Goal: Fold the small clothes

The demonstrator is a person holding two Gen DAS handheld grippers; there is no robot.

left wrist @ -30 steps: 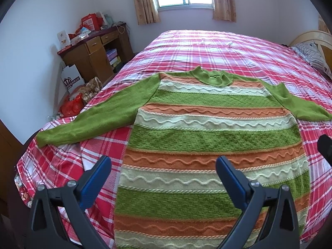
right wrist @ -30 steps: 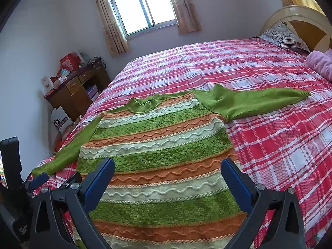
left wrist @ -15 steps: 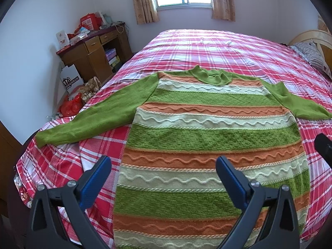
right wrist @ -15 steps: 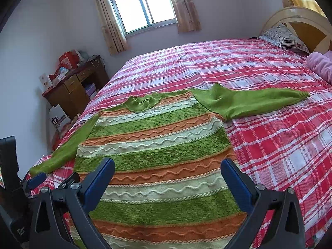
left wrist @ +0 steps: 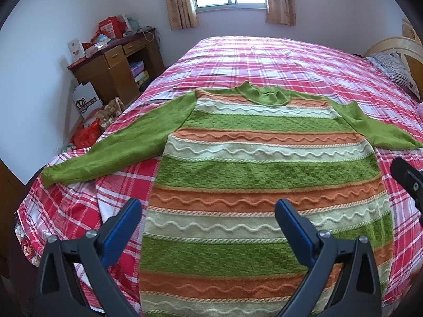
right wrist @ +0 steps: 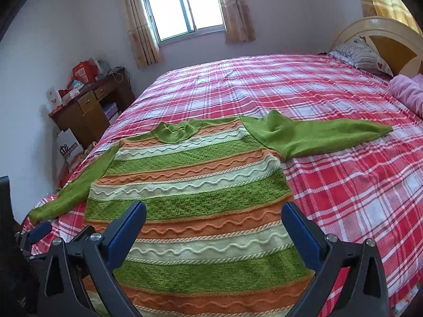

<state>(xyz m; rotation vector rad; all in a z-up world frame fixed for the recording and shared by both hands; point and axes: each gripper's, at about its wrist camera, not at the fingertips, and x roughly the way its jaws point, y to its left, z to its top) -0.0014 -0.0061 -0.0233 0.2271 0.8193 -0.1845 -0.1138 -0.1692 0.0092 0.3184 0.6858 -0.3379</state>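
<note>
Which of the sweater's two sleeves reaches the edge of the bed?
The left sleeve: its cuff lies at the bed's corner near the desk. The right sleeve lies across the middle of the bedspread.

Bed with a sweater spread on it.

The bed (left wrist: 264, 60) wears a red, pink and white plaid cover. A sweater (left wrist: 259, 169), striped green, orange and cream, lies flat on the near half, neck toward the window side, both plain green sleeves stretched straight out to either side; the left cuff (left wrist: 49, 175) reaches the bed's edge. By the headboard (right wrist: 383, 30) rest a striped pillow (right wrist: 361, 55) and a pink bundle (right wrist: 407, 92), well apart from the sweater.
</note>
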